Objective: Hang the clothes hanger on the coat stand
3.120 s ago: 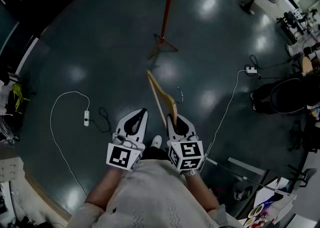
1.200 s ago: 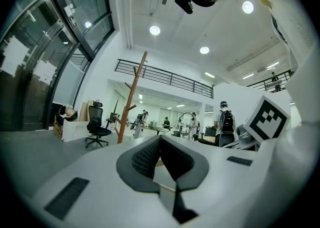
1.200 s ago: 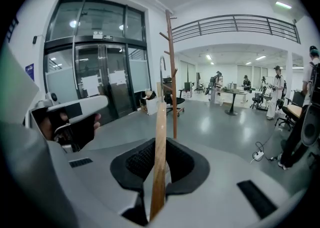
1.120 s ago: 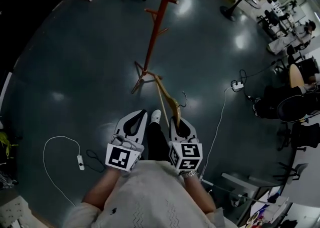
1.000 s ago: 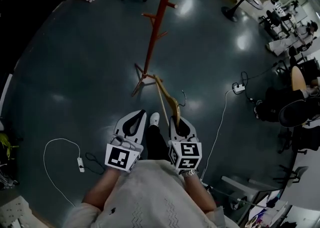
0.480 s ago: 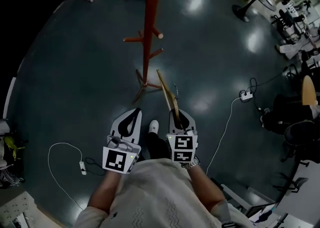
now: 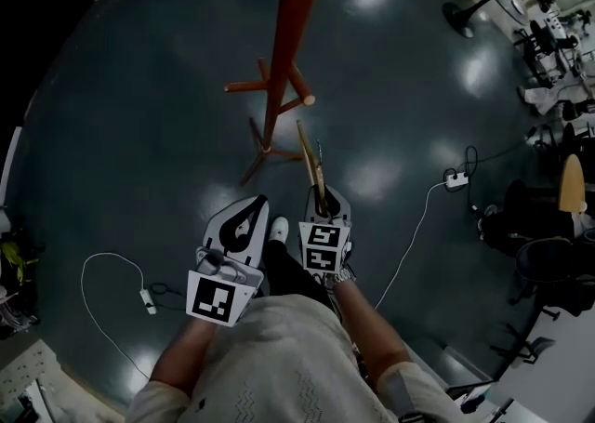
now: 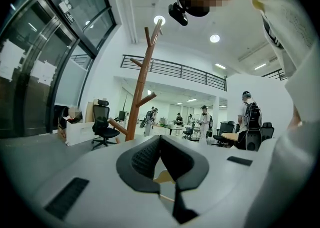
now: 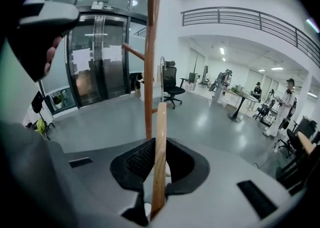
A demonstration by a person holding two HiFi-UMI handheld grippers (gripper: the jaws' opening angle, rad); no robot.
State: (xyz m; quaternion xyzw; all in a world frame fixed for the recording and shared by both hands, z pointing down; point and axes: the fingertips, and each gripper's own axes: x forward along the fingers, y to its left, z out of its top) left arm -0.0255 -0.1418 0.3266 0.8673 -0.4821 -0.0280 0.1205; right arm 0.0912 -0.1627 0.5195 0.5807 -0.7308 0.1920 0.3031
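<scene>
a: how far along are you?

b: not there yet, i'd say. my right hand-held gripper [image 7: 321, 200] is clamped on one wooden arm of the clothes hanger [image 7: 308, 153]. the jaws pinch it from both sides, and the rest juts forward and up, with its metal hook [image 9: 162, 74] at the far end. my left hand-held gripper [image 7: 247, 209] has its jaws together with nothing in them, and it hangs just beside the right one.

a: and the coat stand?

b: the coat stand [image 7: 277, 68] is right in front of me, its red-brown pole rising past the hanger's tip. the hanger is near it, but i can't tell whether it touches, and no peg [image 7: 302, 94] carries the hook. so the carrying looks done. what's left, as i judge it, is lifting the hook over a peg and letting go.

a: what's underfoot?

b: a dark, glossy floor [image 7: 130, 142] with bright reflections on it. a white power strip [image 7: 146, 299] and its cable lie on my left side, and a second strip [image 7: 455, 178] with its cable lies off to my right.

a: and farther out?

b: an open office. there are glass doors [image 9: 95, 56] behind the stand, a black office chair [image 9: 171, 87], a round table [image 9: 239, 102] with people [image 9: 285, 104] near it, and a railing [image 9: 250, 19] along an upper level.
</scene>
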